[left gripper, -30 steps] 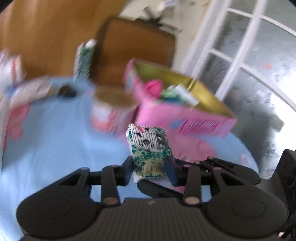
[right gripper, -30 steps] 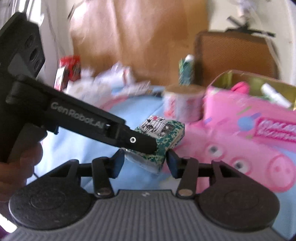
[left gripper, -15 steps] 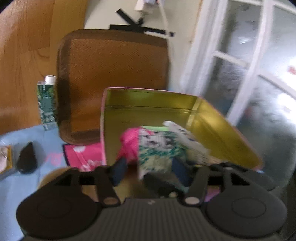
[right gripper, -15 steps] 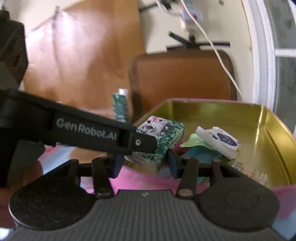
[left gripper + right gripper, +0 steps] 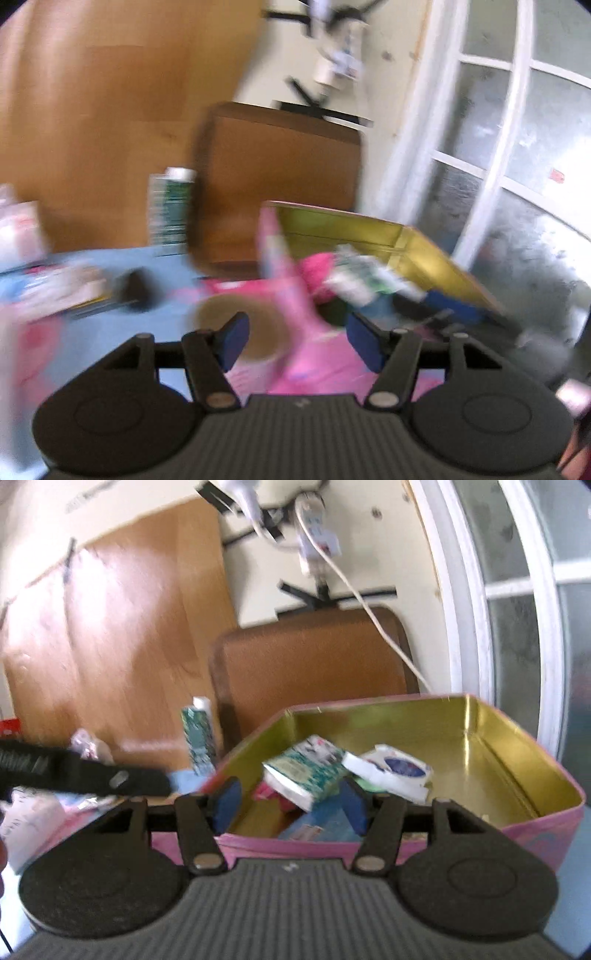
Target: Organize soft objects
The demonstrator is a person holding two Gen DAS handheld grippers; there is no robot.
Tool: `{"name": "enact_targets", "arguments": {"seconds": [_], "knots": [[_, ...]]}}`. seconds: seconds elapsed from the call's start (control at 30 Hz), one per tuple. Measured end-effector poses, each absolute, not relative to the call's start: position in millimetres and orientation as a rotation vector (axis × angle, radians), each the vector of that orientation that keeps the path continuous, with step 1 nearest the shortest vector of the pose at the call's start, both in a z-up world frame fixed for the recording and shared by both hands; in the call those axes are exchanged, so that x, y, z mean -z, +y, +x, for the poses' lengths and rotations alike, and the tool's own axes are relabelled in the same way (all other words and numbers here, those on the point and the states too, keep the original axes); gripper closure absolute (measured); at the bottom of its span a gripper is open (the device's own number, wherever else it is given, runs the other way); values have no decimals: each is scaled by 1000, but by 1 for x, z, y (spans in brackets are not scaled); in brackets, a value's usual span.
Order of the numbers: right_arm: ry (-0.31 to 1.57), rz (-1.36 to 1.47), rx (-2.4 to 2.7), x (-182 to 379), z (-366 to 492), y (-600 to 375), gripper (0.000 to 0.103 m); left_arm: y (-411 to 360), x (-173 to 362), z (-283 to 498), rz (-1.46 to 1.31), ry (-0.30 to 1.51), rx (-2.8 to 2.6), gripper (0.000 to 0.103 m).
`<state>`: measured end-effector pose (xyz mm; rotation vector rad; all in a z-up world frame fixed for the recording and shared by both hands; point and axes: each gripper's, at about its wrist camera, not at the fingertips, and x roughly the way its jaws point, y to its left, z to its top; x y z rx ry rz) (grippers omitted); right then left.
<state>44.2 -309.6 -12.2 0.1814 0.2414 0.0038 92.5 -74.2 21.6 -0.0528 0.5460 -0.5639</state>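
The green-patterned tissue pack (image 5: pixel 306 770), looking light and squashy and best pinched across its flat faces, is lying in the tin (image 5: pixel 517 738) while the right gripper (image 5: pixel 290 805) is opening empty and the left gripper (image 5: pixel 301 341) is gaping, holding nothing

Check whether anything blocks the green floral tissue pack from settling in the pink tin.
Nothing visible does. The green floral tissue pack already lies tilted inside the gold-lined pink tin, atop other packets. The right gripper is opening, its pads clear of the pack.

green patterned packet (image 5: pixel 308 773), tilted, inside tin (image 5: pixel 517 760)
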Motion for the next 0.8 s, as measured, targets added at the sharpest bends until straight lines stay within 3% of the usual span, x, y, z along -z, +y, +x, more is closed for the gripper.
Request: {"name": "enact_targets", "arguments": {"seconds": [0.13, 0.27, 0.5, 0.73, 0.8], "knots": [[262, 155, -167, 0, 40, -277, 42, -12, 4, 87, -7, 572, 372, 43], [344, 135, -352, -10, 59, -227, 53, 24, 25, 94, -67, 629, 298, 45], [515, 152, -437, -27, 175, -126, 53, 32, 30, 70, -76, 489, 362, 41], [725, 120, -319, 10, 287, -76, 51, 47, 27, 76, -179, 482, 386, 41], [766, 110, -316, 19, 307, -72, 43, 46, 26, 77, -168, 473, 375, 40]]}}
